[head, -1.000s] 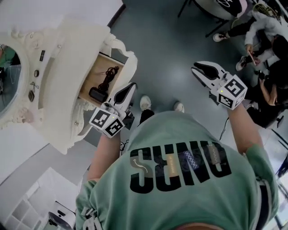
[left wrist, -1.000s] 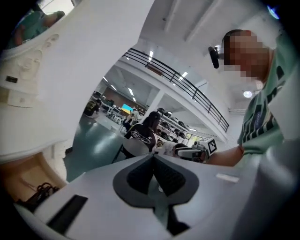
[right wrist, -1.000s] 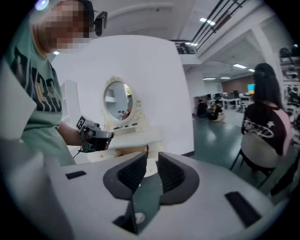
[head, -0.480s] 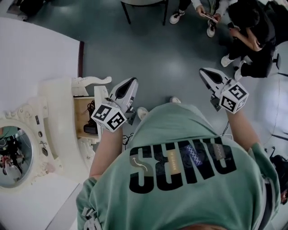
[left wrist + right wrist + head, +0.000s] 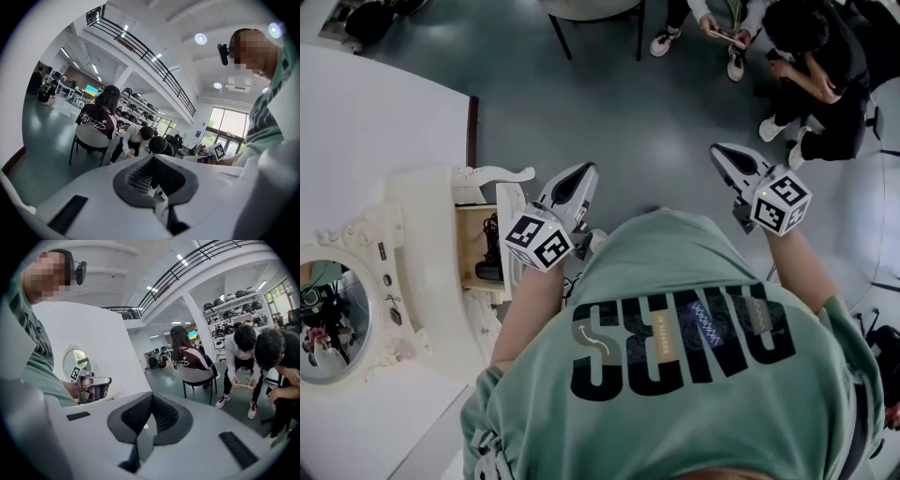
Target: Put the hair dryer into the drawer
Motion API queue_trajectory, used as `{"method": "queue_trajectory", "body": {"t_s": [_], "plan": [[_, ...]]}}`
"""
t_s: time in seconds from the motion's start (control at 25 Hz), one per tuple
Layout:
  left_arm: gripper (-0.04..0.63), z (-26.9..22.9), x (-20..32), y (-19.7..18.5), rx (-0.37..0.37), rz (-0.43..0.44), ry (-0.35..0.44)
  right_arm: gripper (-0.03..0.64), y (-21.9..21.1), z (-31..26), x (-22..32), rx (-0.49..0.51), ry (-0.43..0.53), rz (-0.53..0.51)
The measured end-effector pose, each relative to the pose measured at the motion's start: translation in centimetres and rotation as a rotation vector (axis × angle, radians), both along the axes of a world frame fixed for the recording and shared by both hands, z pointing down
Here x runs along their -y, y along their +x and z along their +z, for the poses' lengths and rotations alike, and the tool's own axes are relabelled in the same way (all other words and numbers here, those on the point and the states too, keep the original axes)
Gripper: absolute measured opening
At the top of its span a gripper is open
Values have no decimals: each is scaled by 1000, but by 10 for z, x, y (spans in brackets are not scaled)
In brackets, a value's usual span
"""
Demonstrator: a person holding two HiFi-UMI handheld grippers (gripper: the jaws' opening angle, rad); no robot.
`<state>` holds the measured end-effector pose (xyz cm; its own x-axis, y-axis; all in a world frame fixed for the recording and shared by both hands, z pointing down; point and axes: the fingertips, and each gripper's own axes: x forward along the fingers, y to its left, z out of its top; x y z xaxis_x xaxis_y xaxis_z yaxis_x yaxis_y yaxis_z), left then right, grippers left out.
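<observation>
The black hair dryer (image 5: 490,255) lies with its cord inside the open wooden drawer (image 5: 472,230) of a white dressing table (image 5: 422,253) at the left of the head view. My left gripper (image 5: 584,172) is held just right of the drawer, shut and empty, pointing out over the grey floor. My right gripper (image 5: 719,152) hangs farther right, also shut with nothing in it. In the left gripper view the left gripper (image 5: 153,173) faces the room, not the drawer. The right gripper (image 5: 149,416) shows its pads together, and the left gripper (image 5: 91,385) appears at the left of that view.
An oval mirror (image 5: 333,314) tops the dressing table, against a white wall (image 5: 375,122). A chair (image 5: 595,14) and seated people (image 5: 806,56) occupy the far floor. My own green-shirted torso fills the lower head view.
The head view has swung, so the drawer now sits farther left. Both grippers have swung away from the drawer toward the room. The last half second shows little movement.
</observation>
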<state>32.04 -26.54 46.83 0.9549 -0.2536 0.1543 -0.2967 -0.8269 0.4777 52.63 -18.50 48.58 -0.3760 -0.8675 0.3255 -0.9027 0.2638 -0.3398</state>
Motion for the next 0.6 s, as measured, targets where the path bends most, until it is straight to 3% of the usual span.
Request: {"method": "queue_trajectory", "body": {"t_s": [0.6], "plan": [[9,-9,-9,-25,-13,-43,34,-8,-37,-11,7,-40,23,-124]]}}
